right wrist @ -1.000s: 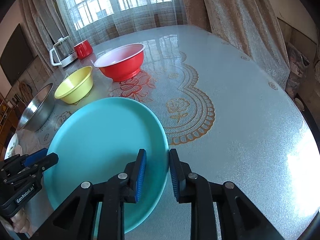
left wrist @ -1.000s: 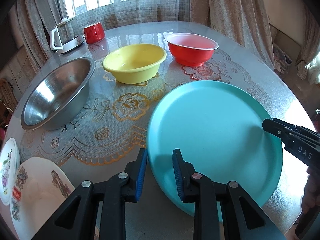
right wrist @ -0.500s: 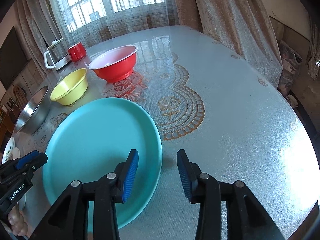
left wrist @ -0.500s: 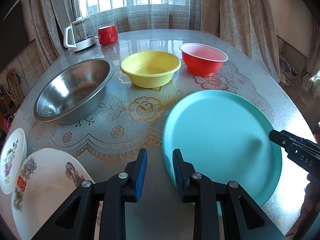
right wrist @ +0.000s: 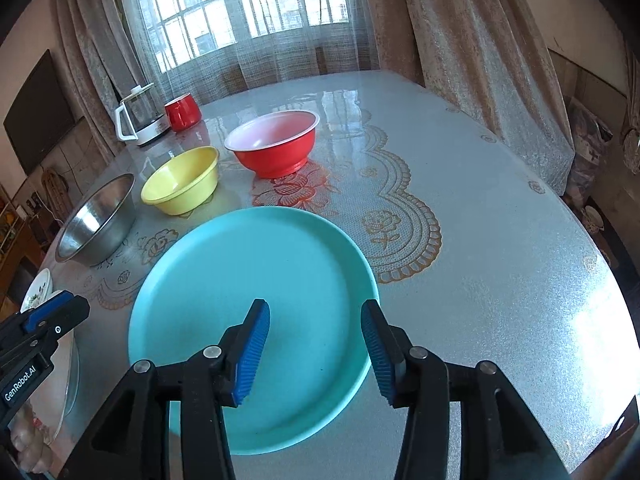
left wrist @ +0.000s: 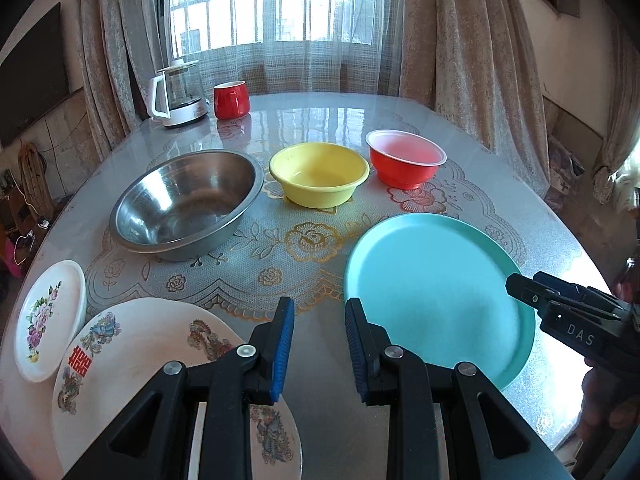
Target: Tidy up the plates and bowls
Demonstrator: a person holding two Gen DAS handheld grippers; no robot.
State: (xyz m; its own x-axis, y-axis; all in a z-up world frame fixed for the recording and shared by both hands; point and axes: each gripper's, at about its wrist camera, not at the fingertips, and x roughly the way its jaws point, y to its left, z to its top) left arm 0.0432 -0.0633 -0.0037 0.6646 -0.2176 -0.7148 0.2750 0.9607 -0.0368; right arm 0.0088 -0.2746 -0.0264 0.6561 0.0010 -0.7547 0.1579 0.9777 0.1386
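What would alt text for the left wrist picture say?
An open left gripper hovers over a table between a patterned plate and a teal plate. Beyond sit steel, yellow and red bowls; the right gripper enters at right.

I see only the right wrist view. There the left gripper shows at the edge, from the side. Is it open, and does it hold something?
Observer: The left gripper is open and holds nothing. Its fingers frame the table beside the round turquoise plastic plate.
Operator: What lies to its left?
Observer: A large round white plate with a red character, at the near edge.
Operator: Is there any other plate?
Observer: A smaller white plate with painted flowers lies just left of the large one. I cannot tell whether they touch.
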